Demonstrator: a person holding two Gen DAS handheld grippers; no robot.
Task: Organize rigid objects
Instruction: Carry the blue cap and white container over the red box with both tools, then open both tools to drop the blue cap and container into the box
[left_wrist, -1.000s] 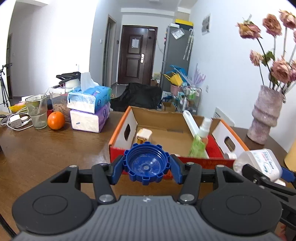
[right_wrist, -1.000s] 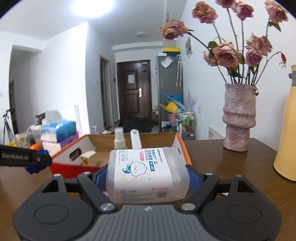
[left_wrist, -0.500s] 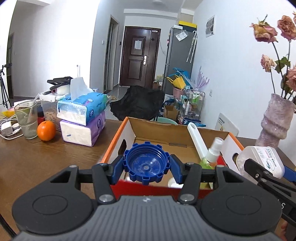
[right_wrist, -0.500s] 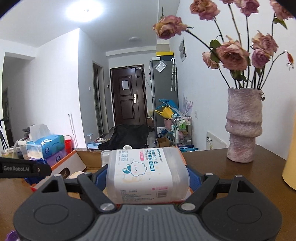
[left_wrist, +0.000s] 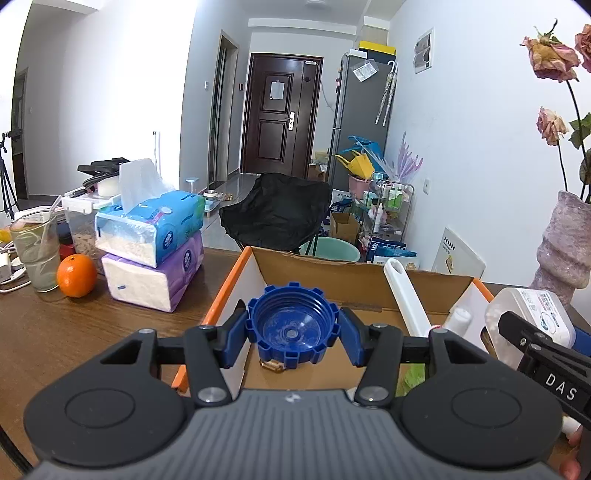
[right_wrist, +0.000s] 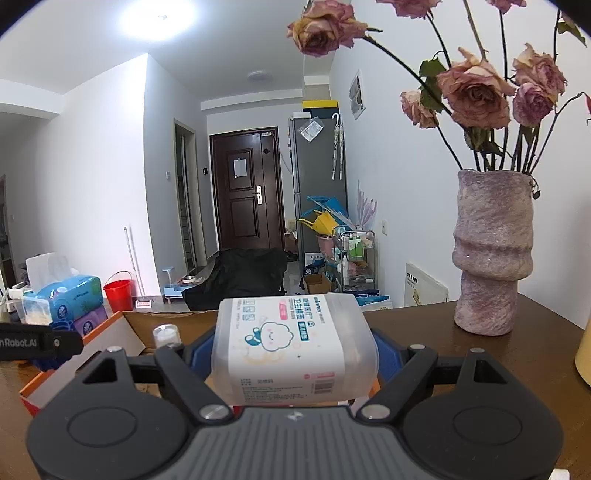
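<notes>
Sitting at far left on the wooden table (left_wrist: 74, 332): a glass (left_wrist: 35, 254), an orange (left_wrist: 76, 270), two stacked tissue packs (left_wrist: 155, 251). None of it being handled.

Pinching a blue screw cap (left_wrist: 293, 326) between the blue pads of the left gripper (left_wrist: 293, 332), hollow side facing the camera, rim gripped at both sides. Hovering over the near left part of the cardboard box (left_wrist: 229, 291), with the box floor directly beneath and slightly ahead. Lying inside the box toward the right: a white handled tool (left_wrist: 404, 295), long axis running from near to far, and a spray bottle top (right_wrist: 166, 334).

Clamping a clear cotton-swab box (right_wrist: 295, 347) across its width in the right gripper (right_wrist: 295, 354), jaws standing wide around it, long axis pointing away from the camera. Hanging at the box's near right corner, beside the left gripper.

Judging the left load nearer to release: cap already above open floor, only lowering needed. Needing, for the swab box, a shift leftward past the white tool. Standing well right, clear of both: the vase of dried roses (right_wrist: 491, 254).
</notes>
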